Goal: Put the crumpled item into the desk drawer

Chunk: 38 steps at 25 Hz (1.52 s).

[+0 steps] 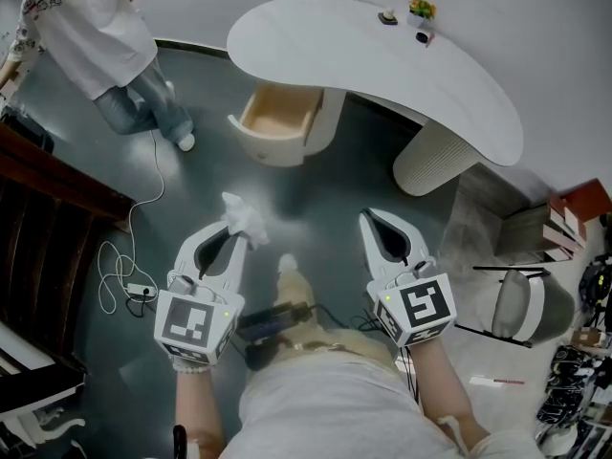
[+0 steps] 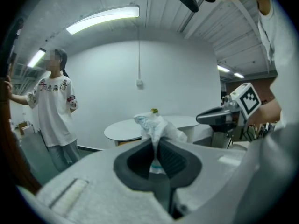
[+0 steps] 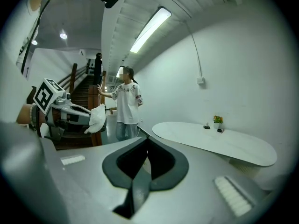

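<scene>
A crumpled white item (image 1: 244, 217) sticks out of the tip of my left gripper (image 1: 229, 238), which is shut on it. In the left gripper view the crumpled item (image 2: 156, 129) bulges above the closed jaws of the left gripper (image 2: 156, 146). My right gripper (image 1: 375, 226) is held beside it, jaws shut with nothing between them; in its own view the right gripper (image 3: 146, 143) points toward the desk, and the crumpled item (image 3: 97, 119) hangs at the left. The desk drawer (image 1: 277, 120) stands pulled open under the white curved desk (image 1: 459, 98), ahead of both grippers.
A person in a white shirt (image 1: 86, 22) stands at the back left near dark wooden stairs (image 1: 43, 247). A cable and power strip (image 1: 129, 285) lie on the floor at the left. A small plant (image 1: 421, 10) sits on the desk. A folding chair (image 1: 521, 304) stands at the right.
</scene>
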Each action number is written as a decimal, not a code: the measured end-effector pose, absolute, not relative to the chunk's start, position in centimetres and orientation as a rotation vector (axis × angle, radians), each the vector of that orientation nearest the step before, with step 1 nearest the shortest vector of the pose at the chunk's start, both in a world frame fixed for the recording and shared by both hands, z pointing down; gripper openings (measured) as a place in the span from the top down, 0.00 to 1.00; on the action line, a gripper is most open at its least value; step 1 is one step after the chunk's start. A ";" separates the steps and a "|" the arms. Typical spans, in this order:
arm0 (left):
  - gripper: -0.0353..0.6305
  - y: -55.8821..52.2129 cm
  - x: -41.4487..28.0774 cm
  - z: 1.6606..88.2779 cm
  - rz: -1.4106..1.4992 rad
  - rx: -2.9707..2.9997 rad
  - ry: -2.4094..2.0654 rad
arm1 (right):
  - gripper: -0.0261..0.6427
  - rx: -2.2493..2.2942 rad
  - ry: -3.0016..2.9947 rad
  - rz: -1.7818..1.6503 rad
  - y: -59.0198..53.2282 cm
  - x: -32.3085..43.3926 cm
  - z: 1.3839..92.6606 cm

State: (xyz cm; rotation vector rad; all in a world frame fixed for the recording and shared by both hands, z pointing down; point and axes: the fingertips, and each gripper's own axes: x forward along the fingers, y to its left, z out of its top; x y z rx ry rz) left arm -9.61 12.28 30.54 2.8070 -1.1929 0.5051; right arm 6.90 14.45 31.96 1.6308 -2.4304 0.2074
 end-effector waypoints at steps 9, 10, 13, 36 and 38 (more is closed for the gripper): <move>0.92 4.1 -9.5 30.2 0.511 2.832 -1.131 | 0.95 1.665 -2.394 0.230 6.7 6.9 31.5; 0.92 3.3 -9.6 30.2 0.510 2.836 -1.125 | 0.95 1.668 -2.389 0.233 6.0 6.8 31.6; 0.92 1.2 -10.0 30.1 0.501 2.842 -1.119 | 0.95 1.666 -2.380 0.236 4.0 6.4 31.6; 0.92 -7.4 -12.6 30.8 0.477 2.773 -1.097 | 0.95 1.648 -2.344 0.268 -4.2 3.6 32.2; 0.92 -7.6 -12.5 31.0 0.487 2.775 -1.094 | 0.95 1.652 -2.341 0.275 -4.5 3.9 32.4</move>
